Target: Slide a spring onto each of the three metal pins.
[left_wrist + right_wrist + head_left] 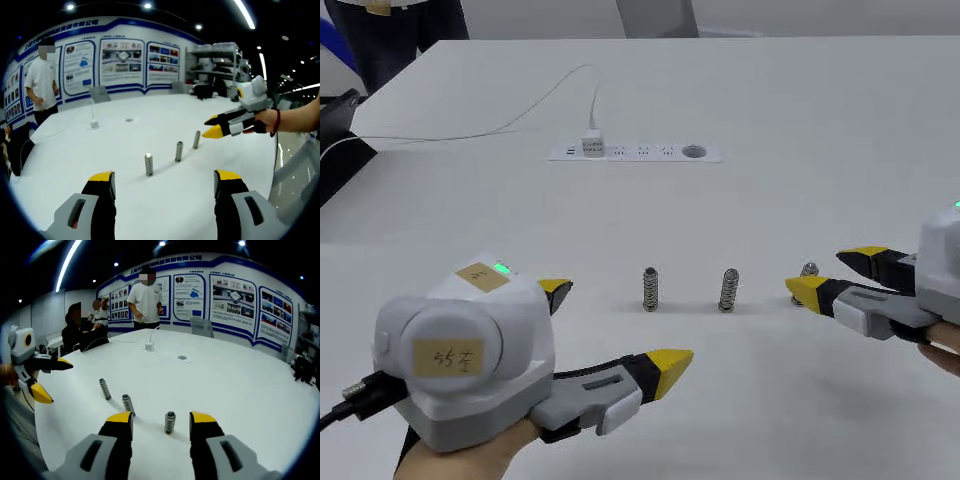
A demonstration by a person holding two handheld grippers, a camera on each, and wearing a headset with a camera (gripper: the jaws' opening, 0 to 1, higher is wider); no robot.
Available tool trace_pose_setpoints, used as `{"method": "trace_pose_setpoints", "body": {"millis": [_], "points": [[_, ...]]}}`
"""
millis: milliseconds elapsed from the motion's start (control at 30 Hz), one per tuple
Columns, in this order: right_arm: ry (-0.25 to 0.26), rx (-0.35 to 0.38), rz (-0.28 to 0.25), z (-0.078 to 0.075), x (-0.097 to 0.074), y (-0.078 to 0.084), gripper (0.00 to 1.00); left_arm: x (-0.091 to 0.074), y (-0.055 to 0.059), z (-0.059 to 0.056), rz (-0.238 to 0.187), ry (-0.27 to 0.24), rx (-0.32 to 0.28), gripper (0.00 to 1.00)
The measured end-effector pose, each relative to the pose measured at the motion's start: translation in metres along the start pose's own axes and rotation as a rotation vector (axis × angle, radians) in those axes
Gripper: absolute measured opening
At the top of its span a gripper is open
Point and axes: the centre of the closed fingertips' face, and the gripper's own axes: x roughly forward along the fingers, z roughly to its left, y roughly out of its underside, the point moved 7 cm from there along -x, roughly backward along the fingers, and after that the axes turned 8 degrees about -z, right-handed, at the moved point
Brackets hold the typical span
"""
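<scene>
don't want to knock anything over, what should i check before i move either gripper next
1. Standing upright: left spring, middle spring, right spring: ok.
2. Springs seated fully down: cannot tell, too small.
3. Jaws of the left gripper open and empty: ok.
4. Jaws of the right gripper open and empty: ok.
5. Clearance between the right gripper and the right spring: not ok, the spring stands in the gap between its jaws, close to the tips.
6. The power strip well back from the row: ok.
</scene>
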Motion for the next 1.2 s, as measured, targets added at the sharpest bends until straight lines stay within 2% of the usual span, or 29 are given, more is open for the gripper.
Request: {"method": "trace_pose_setpoints", "body": {"millis": [233,533,867,1000,1100,1200], "points": [[-0.02,0.023,-0.004,0.01,-0.024,-0.011,0.59,-0.006,-0.005,0.006,0.003,0.0,-0.022,0.84],[-0.047,0.034,0.002,0.022,-0.046,-0.017,0.71,-0.019,-0.011,0.005,0.019,0.012,-0.003,0.87],[-0.07,0.038,-0.001,0.034,-0.068,-0.016,0.8,-0.029,-0.009,0.002,0.034,0.015,-0.013,0.92],[-0.078,0.044,0.015,0.039,-0.074,-0.011,0.84,-0.035,-0.009,0.001,0.035,0.01,-0.012,0.95],[-0.077,0.031,0.013,0.041,-0.079,-0.008,0.85,-0.039,-0.008,0.001,0.029,0.007,-0.017,0.96],[-0.076,0.049,0.006,0.042,-0.084,-0.006,0.89,-0.044,-0.005,0.0,0.033,0.004,-0.029,0.99]]}}
